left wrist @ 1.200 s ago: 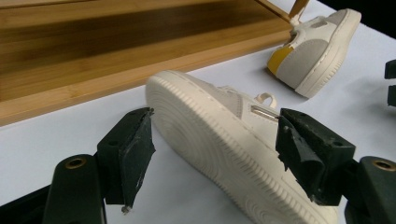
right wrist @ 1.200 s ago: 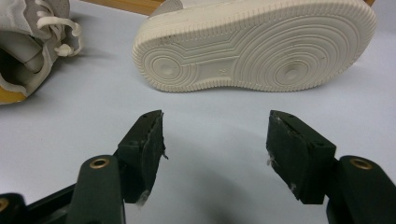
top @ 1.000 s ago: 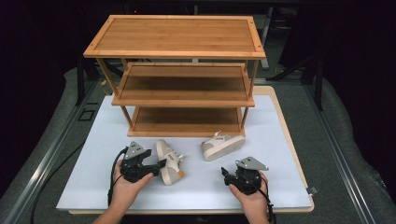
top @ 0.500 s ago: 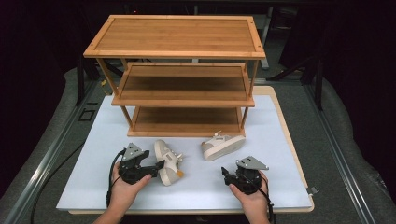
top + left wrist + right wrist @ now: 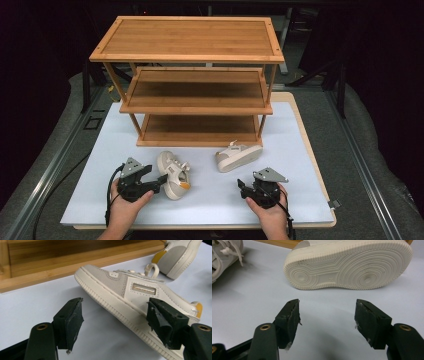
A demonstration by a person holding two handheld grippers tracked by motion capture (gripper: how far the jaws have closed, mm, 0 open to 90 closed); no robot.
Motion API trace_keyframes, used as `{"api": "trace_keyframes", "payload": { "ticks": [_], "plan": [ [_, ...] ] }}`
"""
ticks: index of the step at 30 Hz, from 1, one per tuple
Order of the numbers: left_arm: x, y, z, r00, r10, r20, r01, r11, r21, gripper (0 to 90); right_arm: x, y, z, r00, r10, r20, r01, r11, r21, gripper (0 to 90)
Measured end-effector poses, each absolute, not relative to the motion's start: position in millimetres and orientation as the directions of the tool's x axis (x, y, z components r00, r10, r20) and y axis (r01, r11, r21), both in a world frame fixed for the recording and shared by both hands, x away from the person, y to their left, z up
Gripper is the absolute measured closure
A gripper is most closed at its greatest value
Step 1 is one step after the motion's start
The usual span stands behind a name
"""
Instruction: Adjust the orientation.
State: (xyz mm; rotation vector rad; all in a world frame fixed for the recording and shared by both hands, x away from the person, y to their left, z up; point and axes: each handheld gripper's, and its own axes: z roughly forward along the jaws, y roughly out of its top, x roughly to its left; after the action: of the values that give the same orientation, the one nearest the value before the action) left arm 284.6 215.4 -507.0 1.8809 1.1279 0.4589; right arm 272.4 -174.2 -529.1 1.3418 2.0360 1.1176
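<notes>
On the table, covered by a white mat [image 5: 100, 200], two cream sneakers lie in front of a three-tier bamboo shoe rack [image 5: 187, 45]; the left sneaker [image 5: 172, 175] lies on its side just beside the left gripper [image 5: 161, 179], its toe with an orange patch pointing towards the person; in the left gripper view this sneaker [image 5: 125, 295] runs slantwise across the frame, its ribbed sole edge facing the camera, and one jaw overlaps its side panel while the other stands apart over bare mat; the jaws are spread wide and have just been closing a little, with the pads not pressing on the shoe; the right sneaker [image 5: 239, 156] lies on its side nearer the rack's bottom shelf, well apart from the left one; the right gripper [image 5: 243, 186] rests low on the mat in the person's right hand [image 5: 272, 212], its jaws spread with nothing between them; in the right gripper view the sole of that sneaker [image 5: 348, 265] faces the camera, beyond the jaws.
</notes>
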Motion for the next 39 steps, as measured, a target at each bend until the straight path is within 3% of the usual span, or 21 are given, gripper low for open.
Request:
{"api": "trace_keyframes", "payload": {
  "ticks": [13, 21, 26, 30, 33, 39],
  "plan": [
    [277, 244, -518, 0.437, 0.889, -0.138, 0.628, -0.192, 0.754, 33.7, 271, -177, -528, -0.413, 0.908, 0.067, 0.536, 0.183, 0.824, 36.6],
    [269, 246, -503, 0.444, 0.874, -0.197, 0.578, -0.111, 0.808, 34.1, 272, -177, -528, -0.413, 0.908, 0.067, 0.538, 0.183, 0.823, 36.6],
    [268, 232, -504, 0.489, 0.854, -0.179, 0.574, -0.16, 0.803, 34.6, 272, -176, -529, -0.416, 0.907, 0.067, 0.538, 0.186, 0.822, 36.6],
    [270, 226, -509, 0.497, 0.849, -0.182, 0.602, -0.185, 0.777, 38.5, 272, -175, -529, -0.414, 0.908, 0.063, 0.537, 0.188, 0.822, 36.6],
    [276, 223, -512, 0.493, 0.855, -0.162, 0.616, -0.212, 0.758, 49.7, 273, -174, -529, -0.415, 0.908, 0.061, 0.536, 0.19, 0.823, 36.6],
    [285, 224, -512, 0.484, 0.862, -0.15, 0.622, -0.219, 0.752, 56.6, 273, -173, -530, -0.418, 0.906, 0.06, 0.535, 0.192, 0.822, 36.6]
  ]
}}
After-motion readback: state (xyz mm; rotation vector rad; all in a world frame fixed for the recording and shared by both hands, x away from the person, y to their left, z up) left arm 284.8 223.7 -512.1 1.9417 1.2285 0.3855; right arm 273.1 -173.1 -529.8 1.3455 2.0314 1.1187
